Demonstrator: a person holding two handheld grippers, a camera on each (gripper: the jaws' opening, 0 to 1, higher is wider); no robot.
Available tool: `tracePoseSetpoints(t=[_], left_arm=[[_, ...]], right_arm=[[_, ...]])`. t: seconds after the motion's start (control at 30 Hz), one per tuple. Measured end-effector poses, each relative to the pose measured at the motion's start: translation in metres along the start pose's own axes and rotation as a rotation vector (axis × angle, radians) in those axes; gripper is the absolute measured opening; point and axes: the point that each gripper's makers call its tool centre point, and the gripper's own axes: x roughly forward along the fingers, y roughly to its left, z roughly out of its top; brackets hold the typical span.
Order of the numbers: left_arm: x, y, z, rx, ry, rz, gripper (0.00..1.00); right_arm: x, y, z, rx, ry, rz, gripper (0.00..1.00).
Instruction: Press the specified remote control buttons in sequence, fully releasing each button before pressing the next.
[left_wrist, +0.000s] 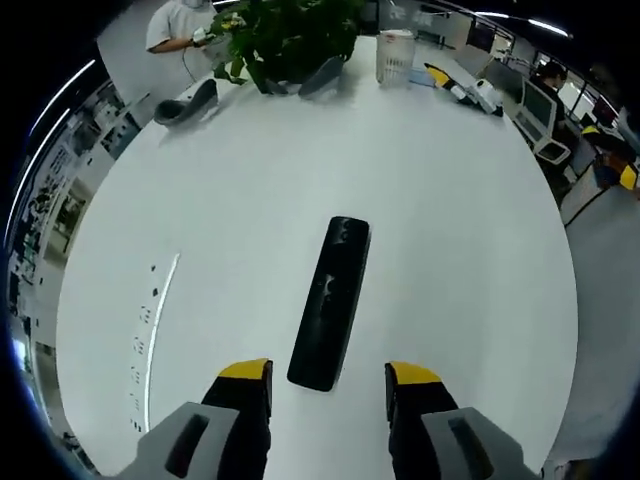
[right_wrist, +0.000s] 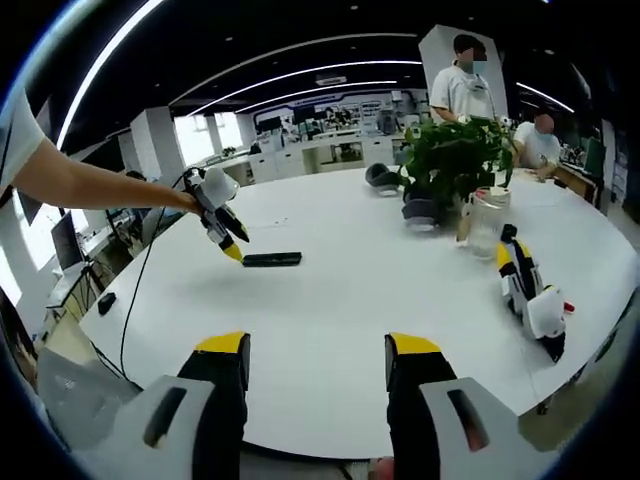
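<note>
Two claws wide: left claw (left_wrist: 328, 384) above slim black remote (left_wrist: 331, 302); right claw (right_wrist: 315, 358) empty.

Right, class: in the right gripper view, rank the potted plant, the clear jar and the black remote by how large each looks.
1. potted plant, largest.
2. clear jar.
3. remote, smallest-looking, though it lies at a different distance from the camera, so true size is unsure.
</note>
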Motion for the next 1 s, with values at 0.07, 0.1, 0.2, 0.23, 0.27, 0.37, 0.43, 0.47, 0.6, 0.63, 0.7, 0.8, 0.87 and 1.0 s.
tracePoseSetpoints(t=[0.07, 0.1, 0.2, 0.23, 0.27, 0.37, 0.43, 0.47, 0.6, 0.63, 0.7, 0.8, 0.87, 1.0], left_arm=[[0.004, 0.0, -0.002, 0.007, 0.013, -0.006, 0.46], [0.007, 0.0, -0.003, 0.013, 0.021, -0.008, 0.46], [0.01, 0.0, -0.002, 0.017, 0.025, -0.015, 0.46], [0.01, -0.001, -0.002, 0.019, 0.026, -0.019, 0.46], [0.011, -0.001, -0.002, 0.023, 0.03, -0.02, 0.46], [0.014, -0.001, -0.003, 0.03, 0.041, -0.021, 0.46], [0.017, -0.001, -0.004, 0.029, 0.051, -0.029, 0.46], [0.02, -0.001, -0.004, 0.027, 0.056, -0.033, 0.46], [0.023, -0.003, -0.004, 0.018, 0.057, -0.042, 0.46], [0.025, -0.003, -0.004, 0.021, 0.064, -0.042, 0.46], [0.027, -0.001, -0.006, 0.029, 0.073, -0.039, 0.46], [0.027, 0.001, -0.007, 0.009, 0.077, -0.046, 0.46], [0.028, 0.0, -0.009, 0.014, 0.082, -0.045, 0.46], [0.031, 0.0, -0.011, 0.029, 0.096, -0.041, 0.46]], right_arm=[[0.001, 0.0, -0.001, -0.004, 0.008, -0.003, 0.56], [0.001, 0.0, -0.002, -0.007, 0.01, -0.006, 0.56], [0.001, 0.0, -0.003, -0.008, 0.018, -0.003, 0.56], [0.001, 0.0, -0.003, -0.009, 0.019, -0.003, 0.56], [0.001, 0.0, -0.003, -0.01, 0.018, -0.002, 0.56], [0.002, 0.0, -0.003, -0.011, 0.02, -0.002, 0.56], [0.002, 0.0, -0.004, -0.01, 0.023, -0.001, 0.56], [0.002, 0.0, -0.004, -0.01, 0.023, -0.001, 0.56], [0.003, -0.001, -0.006, -0.013, 0.035, -0.002, 0.56], [0.003, -0.001, -0.005, -0.014, 0.034, -0.002, 0.56], [0.004, 0.0, -0.005, -0.013, 0.033, -0.001, 0.56], [0.004, -0.001, -0.006, -0.014, 0.039, -0.004, 0.56], [0.004, -0.002, -0.006, -0.015, 0.04, -0.006, 0.56], [0.004, -0.001, -0.007, -0.017, 0.041, -0.005, 0.56]])
